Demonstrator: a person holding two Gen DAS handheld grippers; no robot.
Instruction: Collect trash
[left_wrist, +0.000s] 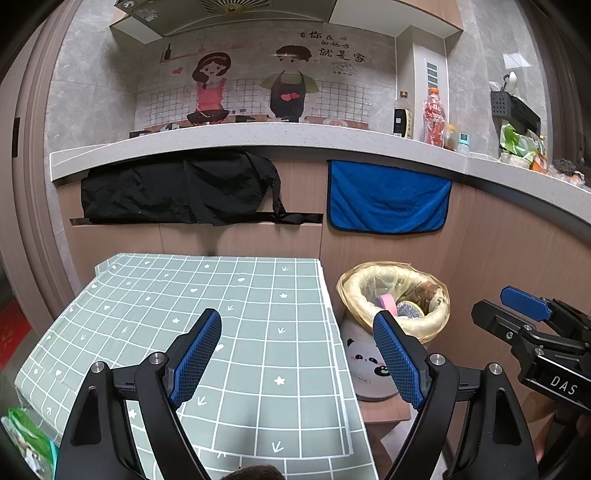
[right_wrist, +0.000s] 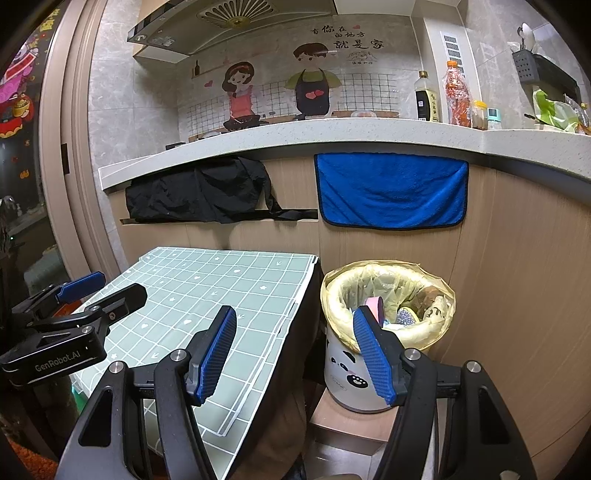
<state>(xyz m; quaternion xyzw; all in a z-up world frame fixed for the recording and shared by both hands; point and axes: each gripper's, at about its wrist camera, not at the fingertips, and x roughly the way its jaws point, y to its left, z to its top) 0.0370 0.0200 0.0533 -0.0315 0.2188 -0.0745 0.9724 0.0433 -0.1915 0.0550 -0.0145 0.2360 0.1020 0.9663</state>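
A small white panda-print trash bin (left_wrist: 364, 363) lined with a yellow bag (left_wrist: 395, 280) stands on a low stool right of the table; it also shows in the right wrist view (right_wrist: 341, 369). Inside lie a pink item (right_wrist: 376, 304), a grey scrubber (right_wrist: 406, 315) and brown scraps. My left gripper (left_wrist: 297, 354) is open and empty above the green grid tablecloth (left_wrist: 207, 295). My right gripper (right_wrist: 295, 354) is open and empty over the table's right edge beside the bin. Each gripper shows in the other's view, the right one (left_wrist: 524, 306) and the left one (right_wrist: 79, 286).
A kitchen counter (right_wrist: 332, 134) runs behind, with bottles (right_wrist: 456, 94) and bags on it. A blue towel (right_wrist: 391, 188) and a black cloth (right_wrist: 199, 194) hang from its edge. A green packet (left_wrist: 26, 435) lies at the table's front left corner.
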